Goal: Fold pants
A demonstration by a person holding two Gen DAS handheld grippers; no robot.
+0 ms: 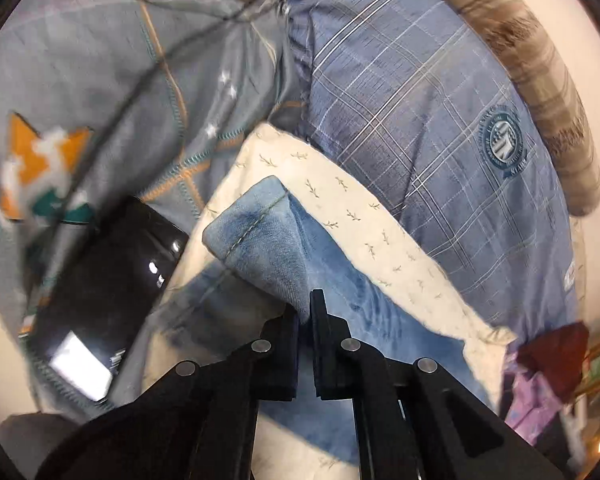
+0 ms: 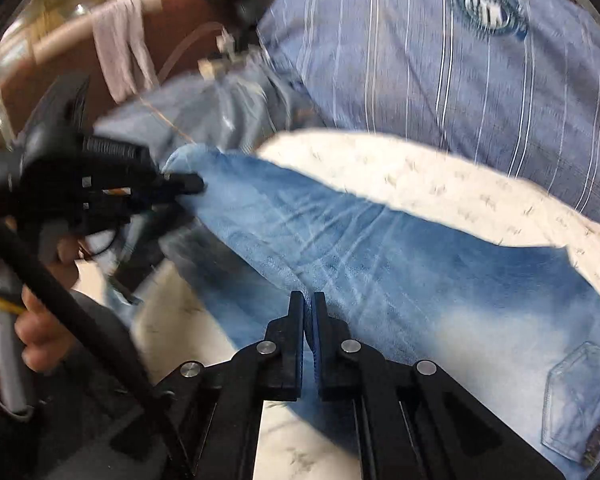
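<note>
Light blue denim pants (image 2: pixel 400 268) lie across a cream cloth with small sprig prints (image 2: pixel 440 188). A back pocket (image 2: pixel 580 396) shows at the lower right. My left gripper (image 1: pixel 305 308) is shut on the hem end of a pant leg (image 1: pixel 260 232), which stands up folded above the fingers. In the right wrist view the left gripper (image 2: pixel 188 184) holds that leg end at the left. My right gripper (image 2: pixel 308 312) is shut on a fold of the denim near the middle of the pants.
The person in a blue plaid shirt (image 1: pixel 420 100) stands close behind the cloth. A black device with a lit screen (image 1: pixel 100 300) lies at left on a grey patterned blanket (image 1: pixel 100 80). A dark red and purple cloth heap (image 1: pixel 540 380) sits at right.
</note>
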